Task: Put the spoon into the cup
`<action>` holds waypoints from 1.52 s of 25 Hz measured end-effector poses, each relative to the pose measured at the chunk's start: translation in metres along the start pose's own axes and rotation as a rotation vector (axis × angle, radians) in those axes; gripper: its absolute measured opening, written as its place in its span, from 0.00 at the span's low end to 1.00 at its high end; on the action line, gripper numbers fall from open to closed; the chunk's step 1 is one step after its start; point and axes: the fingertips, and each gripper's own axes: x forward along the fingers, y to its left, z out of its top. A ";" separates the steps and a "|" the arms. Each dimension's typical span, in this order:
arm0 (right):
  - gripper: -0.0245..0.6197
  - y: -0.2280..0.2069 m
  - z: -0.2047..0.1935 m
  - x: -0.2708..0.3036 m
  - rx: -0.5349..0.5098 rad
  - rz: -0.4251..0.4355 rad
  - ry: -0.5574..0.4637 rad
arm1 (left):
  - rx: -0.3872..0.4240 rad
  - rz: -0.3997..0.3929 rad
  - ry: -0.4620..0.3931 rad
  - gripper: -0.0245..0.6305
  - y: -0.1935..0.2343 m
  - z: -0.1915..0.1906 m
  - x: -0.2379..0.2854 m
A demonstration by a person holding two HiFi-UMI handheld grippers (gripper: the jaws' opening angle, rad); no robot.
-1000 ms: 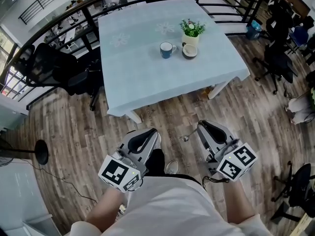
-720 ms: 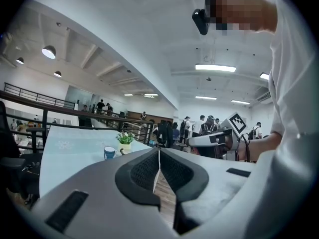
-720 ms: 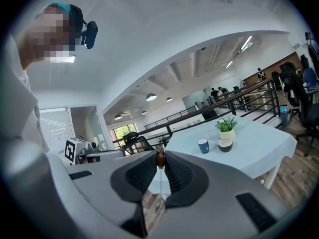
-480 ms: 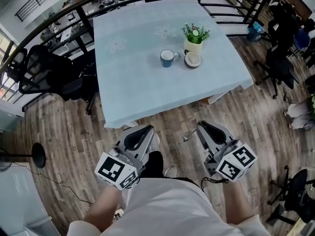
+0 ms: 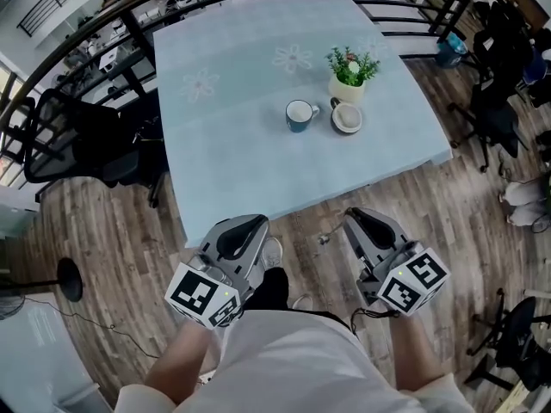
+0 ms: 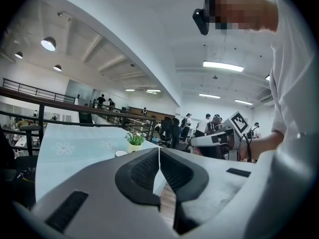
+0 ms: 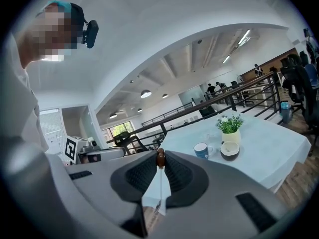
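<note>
Currently right hand-held gripper clamped on spoon; left hand-held gripper pressed together.

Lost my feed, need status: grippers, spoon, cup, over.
Left gripper shut, empty. Right gripper shut on spoon, short of the table. Cup upright, mid-table; bowl and plant close on its right.

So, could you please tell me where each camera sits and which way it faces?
Head view: on the person's head, looking steeply down at the table; left gripper, right gripper and white shirt below.
Left gripper view: on the left gripper, looking along its shut, empty jaws at the table; shirt at right.
Right gripper view: on the right gripper, looking along jaws shut on the spoon towards the cup; shirt at left.
Shared: both gripper views show the potted plant.
</note>
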 end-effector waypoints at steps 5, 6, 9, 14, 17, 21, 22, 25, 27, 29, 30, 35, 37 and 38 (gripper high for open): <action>0.13 -0.015 0.017 0.036 0.003 -0.019 0.006 | -0.009 -0.019 0.008 0.08 0.037 0.010 0.020; 0.13 -0.017 0.020 0.044 0.004 -0.024 0.007 | -0.010 -0.023 0.009 0.08 0.045 0.013 0.024; 0.13 -0.025 0.030 0.063 0.009 -0.038 0.008 | -0.010 -0.034 0.010 0.08 0.066 0.021 0.035; 0.13 -0.037 0.042 0.089 0.017 -0.052 0.003 | -0.004 -0.047 0.007 0.08 0.093 0.032 0.050; 0.13 -0.041 0.048 0.106 0.018 -0.055 0.002 | 0.001 -0.050 0.007 0.08 0.110 0.037 0.055; 0.13 -0.050 0.058 0.127 0.019 -0.062 0.004 | 0.003 -0.049 0.014 0.08 0.133 0.042 0.064; 0.13 -0.052 0.060 0.131 0.018 -0.064 0.003 | 0.002 -0.049 0.016 0.08 0.138 0.043 0.066; 0.13 -0.058 0.067 0.139 0.015 -0.071 0.000 | 0.004 -0.054 0.017 0.08 0.146 0.046 0.072; 0.13 -0.061 0.071 0.142 0.014 -0.073 -0.004 | 0.008 -0.056 0.017 0.08 0.149 0.050 0.076; 0.13 -0.064 0.075 0.144 0.015 -0.075 -0.008 | 0.010 -0.055 0.017 0.08 0.153 0.053 0.080; 0.13 -0.065 0.077 0.146 0.016 -0.075 -0.010 | 0.011 -0.055 0.018 0.08 0.155 0.054 0.082; 0.13 -0.079 0.082 0.155 0.040 -0.059 -0.016 | 0.009 -0.050 0.030 0.08 0.162 0.053 0.096; 0.13 -0.086 0.083 0.158 0.041 -0.051 -0.015 | 0.007 -0.041 0.036 0.08 0.164 0.051 0.102; 0.13 -0.090 0.083 0.159 0.039 -0.045 -0.012 | 0.007 -0.034 0.038 0.08 0.163 0.050 0.106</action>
